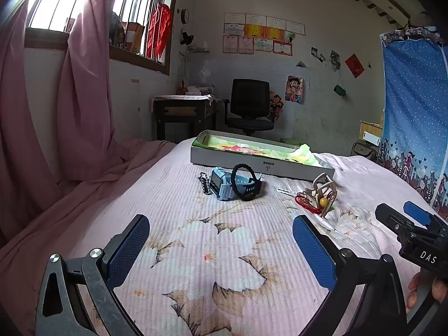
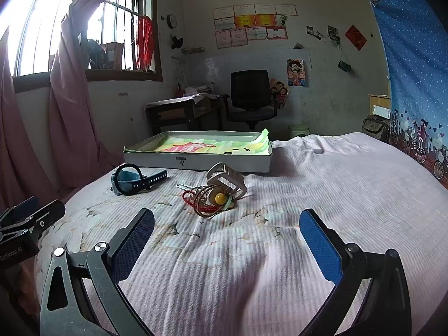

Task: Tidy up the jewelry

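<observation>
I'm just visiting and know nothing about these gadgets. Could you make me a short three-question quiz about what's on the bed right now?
1. True or false: the left gripper is holding the blue watch.
2. Which lies nearer the yellow bead: A) red cord bracelet B) black chair?
3. Fill in: the shallow box sits on the ___, beyond the jewelry.

Key: 1 false, both it and the right gripper are open and empty. 2 A. 3 bed.
</observation>
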`<state>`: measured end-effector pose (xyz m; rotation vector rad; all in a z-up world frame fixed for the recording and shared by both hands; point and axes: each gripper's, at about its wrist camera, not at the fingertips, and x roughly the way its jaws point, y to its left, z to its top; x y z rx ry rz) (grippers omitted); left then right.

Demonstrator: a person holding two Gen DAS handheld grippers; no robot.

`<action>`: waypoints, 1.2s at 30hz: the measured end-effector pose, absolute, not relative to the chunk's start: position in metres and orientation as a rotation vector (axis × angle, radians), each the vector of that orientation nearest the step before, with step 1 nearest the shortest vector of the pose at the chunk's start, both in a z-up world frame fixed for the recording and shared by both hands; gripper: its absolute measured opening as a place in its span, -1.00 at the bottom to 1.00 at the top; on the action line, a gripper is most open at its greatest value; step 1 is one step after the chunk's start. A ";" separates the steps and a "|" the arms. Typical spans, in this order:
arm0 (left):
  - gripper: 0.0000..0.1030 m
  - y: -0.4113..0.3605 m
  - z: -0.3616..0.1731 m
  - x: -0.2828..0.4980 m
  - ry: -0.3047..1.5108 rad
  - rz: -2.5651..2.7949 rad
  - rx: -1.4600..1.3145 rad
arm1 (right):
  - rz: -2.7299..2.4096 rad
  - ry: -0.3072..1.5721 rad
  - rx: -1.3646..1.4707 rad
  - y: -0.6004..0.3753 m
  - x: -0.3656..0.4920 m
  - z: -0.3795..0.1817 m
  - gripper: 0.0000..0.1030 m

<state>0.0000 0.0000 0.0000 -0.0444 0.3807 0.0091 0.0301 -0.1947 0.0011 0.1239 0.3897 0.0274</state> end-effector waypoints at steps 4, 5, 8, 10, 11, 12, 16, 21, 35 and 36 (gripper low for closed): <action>1.00 0.000 0.000 0.000 0.382 0.008 -0.044 | 0.028 0.389 0.124 -0.195 0.030 0.001 0.98; 1.00 0.001 0.000 0.001 0.383 0.008 -0.045 | 0.027 0.388 0.125 -0.195 0.030 0.001 0.98; 1.00 0.002 0.000 0.002 0.386 0.009 -0.048 | 0.028 0.389 0.124 -0.195 0.030 0.001 0.98; 1.00 0.000 0.000 0.000 0.378 0.010 -0.041 | 0.027 0.390 0.124 -0.195 0.030 0.001 0.98; 1.00 0.000 0.000 0.000 0.377 0.011 -0.042 | 0.027 0.389 0.124 -0.195 0.030 0.001 0.98; 1.00 0.000 0.000 0.000 0.378 0.010 -0.041 | 0.027 0.389 0.124 -0.195 0.030 0.001 0.98; 1.00 0.000 0.000 0.000 0.378 0.010 -0.042 | 0.027 0.389 0.124 -0.195 0.030 0.002 0.98; 1.00 0.000 0.000 0.000 0.379 0.010 -0.043 | 0.028 0.388 0.124 -0.195 0.030 0.002 0.98; 1.00 0.000 0.000 0.000 0.379 0.009 -0.044 | 0.027 0.388 0.125 -0.196 0.030 0.001 0.98; 1.00 0.000 0.000 0.000 0.379 0.009 -0.044 | 0.027 0.388 0.125 -0.196 0.030 0.001 0.98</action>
